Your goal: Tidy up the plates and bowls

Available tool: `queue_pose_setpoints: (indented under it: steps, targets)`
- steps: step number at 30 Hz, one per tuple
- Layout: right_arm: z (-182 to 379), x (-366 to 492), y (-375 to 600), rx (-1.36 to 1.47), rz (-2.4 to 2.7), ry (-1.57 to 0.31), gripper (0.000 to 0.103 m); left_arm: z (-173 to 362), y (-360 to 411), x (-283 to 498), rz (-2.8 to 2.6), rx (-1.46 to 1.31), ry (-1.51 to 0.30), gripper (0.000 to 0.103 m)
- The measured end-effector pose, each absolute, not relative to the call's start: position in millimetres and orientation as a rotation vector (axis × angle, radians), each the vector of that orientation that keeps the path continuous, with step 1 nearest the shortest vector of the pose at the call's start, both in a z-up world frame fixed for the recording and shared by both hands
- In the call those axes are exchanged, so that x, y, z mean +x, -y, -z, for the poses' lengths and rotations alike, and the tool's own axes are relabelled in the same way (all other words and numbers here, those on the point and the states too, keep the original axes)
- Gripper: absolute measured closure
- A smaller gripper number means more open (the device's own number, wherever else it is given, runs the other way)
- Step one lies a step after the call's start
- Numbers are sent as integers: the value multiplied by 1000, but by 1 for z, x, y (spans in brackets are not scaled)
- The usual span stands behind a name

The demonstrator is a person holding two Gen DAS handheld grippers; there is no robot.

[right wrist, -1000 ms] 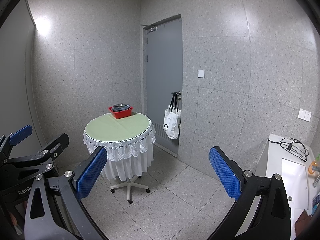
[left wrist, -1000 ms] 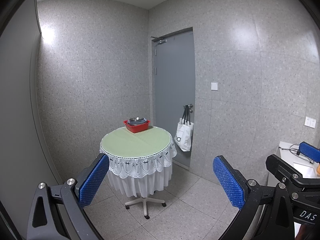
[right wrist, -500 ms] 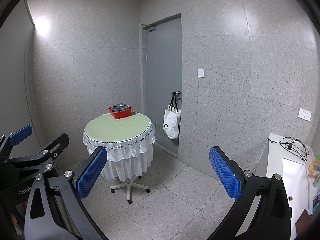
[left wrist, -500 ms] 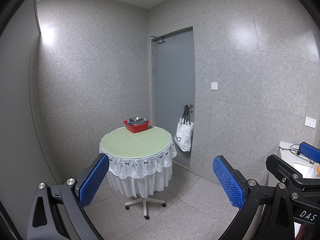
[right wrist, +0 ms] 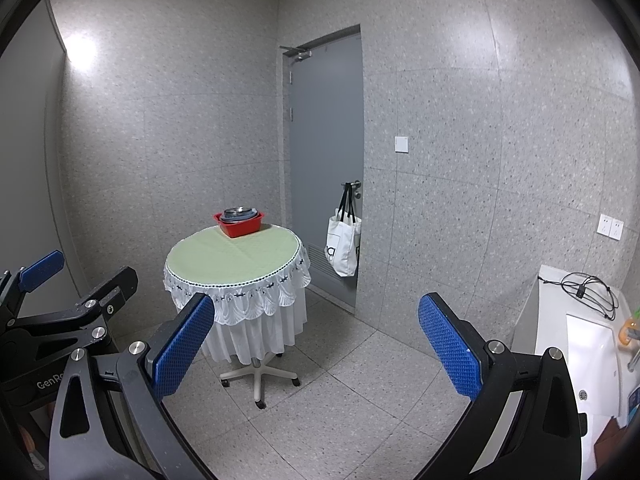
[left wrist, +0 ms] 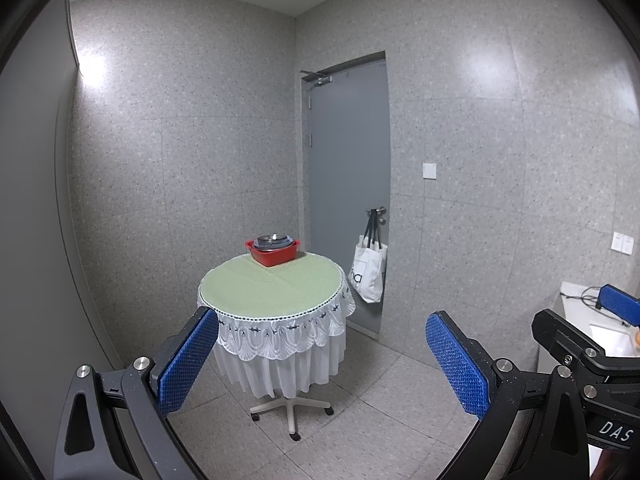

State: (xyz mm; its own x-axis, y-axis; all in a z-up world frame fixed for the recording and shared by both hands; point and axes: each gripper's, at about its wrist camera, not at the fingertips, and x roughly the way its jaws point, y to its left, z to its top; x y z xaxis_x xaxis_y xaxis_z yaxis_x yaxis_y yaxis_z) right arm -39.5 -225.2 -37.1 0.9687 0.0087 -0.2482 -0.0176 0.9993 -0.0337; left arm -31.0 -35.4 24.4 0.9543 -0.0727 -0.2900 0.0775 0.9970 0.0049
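While we hold both tongs well back from the round table (left wrist: 272,284), the red basin (left wrist: 273,253) sits at its far edge, well apart from the left tongs (left wrist: 320,354) and the right tongs (right wrist: 316,344). Both stand wide open and grip nothing. The basin is glossy, rectangular with rounded corners, and holds stacked grey and metallic bowls (right wrist: 239,213). A pale green cloth with a white lace skirt covers the table; the pads (right wrist: 182,346) are blue and dimpled.
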Motion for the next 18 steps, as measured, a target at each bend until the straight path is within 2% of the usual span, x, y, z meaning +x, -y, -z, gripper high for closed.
queue_pose_setpoints:
  steps: [18]
  targets:
    - [43, 14, 219, -12, -16, -270, 0, -21, 31, 38, 56, 30, -312, 1]
